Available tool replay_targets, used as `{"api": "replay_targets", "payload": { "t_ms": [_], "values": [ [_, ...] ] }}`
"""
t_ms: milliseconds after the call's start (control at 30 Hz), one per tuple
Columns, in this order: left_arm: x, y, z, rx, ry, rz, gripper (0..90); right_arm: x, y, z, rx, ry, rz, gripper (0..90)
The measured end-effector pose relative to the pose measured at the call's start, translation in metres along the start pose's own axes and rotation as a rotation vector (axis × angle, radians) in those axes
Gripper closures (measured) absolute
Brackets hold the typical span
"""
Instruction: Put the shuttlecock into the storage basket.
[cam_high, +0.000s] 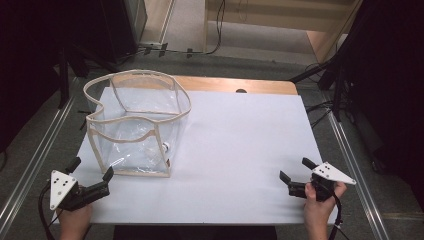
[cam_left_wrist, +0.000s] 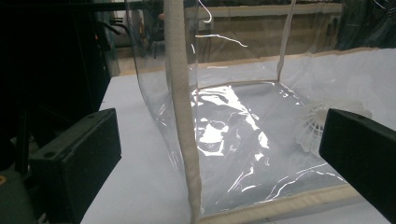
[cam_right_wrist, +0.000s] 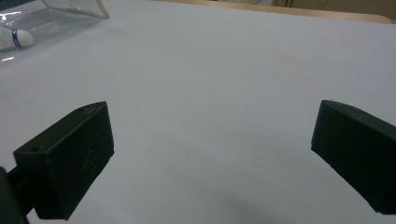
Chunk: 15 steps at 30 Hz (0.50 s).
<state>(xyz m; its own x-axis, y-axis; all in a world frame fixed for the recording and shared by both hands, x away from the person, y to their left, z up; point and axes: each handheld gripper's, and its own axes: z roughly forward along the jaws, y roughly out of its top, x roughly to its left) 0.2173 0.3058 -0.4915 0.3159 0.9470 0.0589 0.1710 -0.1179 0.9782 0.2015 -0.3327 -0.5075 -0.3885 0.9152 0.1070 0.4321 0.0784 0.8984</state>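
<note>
**Bag Handling: Approach Stage**

While the bag (cam_high: 135, 122) stands upright at the near-left of the surface (cam_high: 240, 150), nothing has been gripped yet; by the look of it, the whole grasp remains to be done. A shuttlecock (cam_left_wrist: 317, 126) lies inside the bag near its right wall. The left gripper (cam_high: 92, 182) sits low, just beside the bag's near-left corner, jaws spread and aimed at the corner seam (cam_left_wrist: 184, 130). The right gripper (cam_high: 295, 175) rests well apart at the near-right, jaws spread over bare surface, holding nothing.
</note>
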Motion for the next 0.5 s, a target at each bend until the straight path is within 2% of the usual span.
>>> {"api": "replay_targets", "payload": {
  "t_ms": [500],
  "values": [
    [0.0005, 0.0001, 0.0000, -0.001, -0.003, -0.001, 0.0, -0.0095, -0.0088, -0.0085, -0.013, -0.005, 0.013, 0.0]
  ]
}}
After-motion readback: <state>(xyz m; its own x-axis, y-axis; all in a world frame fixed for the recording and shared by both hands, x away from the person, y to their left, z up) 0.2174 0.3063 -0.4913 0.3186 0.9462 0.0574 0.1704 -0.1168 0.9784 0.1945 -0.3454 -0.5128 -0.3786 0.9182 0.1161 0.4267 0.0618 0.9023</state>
